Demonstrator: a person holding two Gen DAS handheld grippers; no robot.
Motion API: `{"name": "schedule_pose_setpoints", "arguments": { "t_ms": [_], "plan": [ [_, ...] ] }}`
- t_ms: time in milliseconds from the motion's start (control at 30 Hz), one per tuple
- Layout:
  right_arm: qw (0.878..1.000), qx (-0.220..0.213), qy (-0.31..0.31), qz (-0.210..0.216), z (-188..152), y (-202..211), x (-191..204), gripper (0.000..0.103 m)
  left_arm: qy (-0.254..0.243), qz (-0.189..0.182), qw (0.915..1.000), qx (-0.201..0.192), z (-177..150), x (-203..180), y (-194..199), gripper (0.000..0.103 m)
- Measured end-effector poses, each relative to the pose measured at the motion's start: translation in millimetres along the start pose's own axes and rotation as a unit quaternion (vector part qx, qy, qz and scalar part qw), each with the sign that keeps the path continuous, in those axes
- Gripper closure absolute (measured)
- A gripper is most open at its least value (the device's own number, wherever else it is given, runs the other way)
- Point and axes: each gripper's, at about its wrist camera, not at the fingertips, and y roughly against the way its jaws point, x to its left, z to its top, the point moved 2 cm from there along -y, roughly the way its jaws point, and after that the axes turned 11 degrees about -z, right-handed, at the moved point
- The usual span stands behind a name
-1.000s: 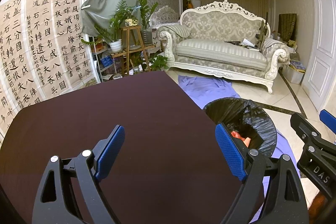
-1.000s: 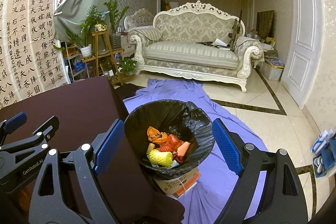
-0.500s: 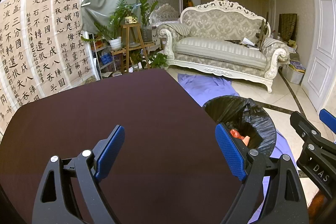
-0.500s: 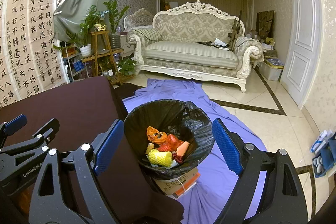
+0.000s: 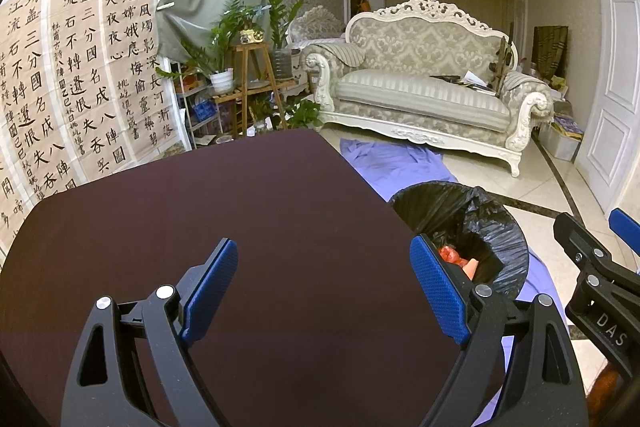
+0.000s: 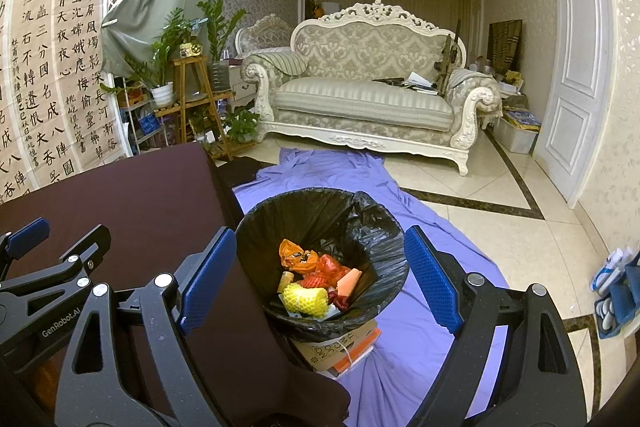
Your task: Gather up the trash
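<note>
Trash bin point(image 6: 320, 259), frame centre, dead ahead of right gripper point(image 6: 320, 281); both grippers' fingers wide apart, empty.

Left gripper point(image 5: 324, 291) gapes over table point(image 5: 280, 211); bin point(image 5: 480, 211) apparently holds trash.

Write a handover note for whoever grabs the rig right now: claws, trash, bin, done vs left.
Left claw: open, holds nothing, above the dark brown table.
Right claw: open, holds nothing, in front of the bin.
The bin, lined with a black bag, stands on stacked books on the purple sheet, right beside the table edge.
Done: trash is already in the bin, including a yellow foam net and orange wrappers.
Left: no loose trash shows on the visible table surface in either view. Check the areas the claws hide before calling it finished.
</note>
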Motion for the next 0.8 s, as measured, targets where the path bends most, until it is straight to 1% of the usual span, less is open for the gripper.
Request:
{"name": "schedule_pose_setpoints", "arguments": {
  "t_ms": [167, 800],
  "plan": [
    [1.000, 0.000, 0.000, 0.000, 0.2, 0.3, 0.2, 0.019, 0.004, -0.002, 1.0000, 0.006, -7.5, 3.4, -0.8, 0.018],
    [1.000, 0.002, 0.002, 0.000, -1.0, -0.8, 0.5, 0.019, -0.002, -0.005, 1.0000, -0.003, -3.0, 1.7, 0.3, 0.018]
  ]
}}
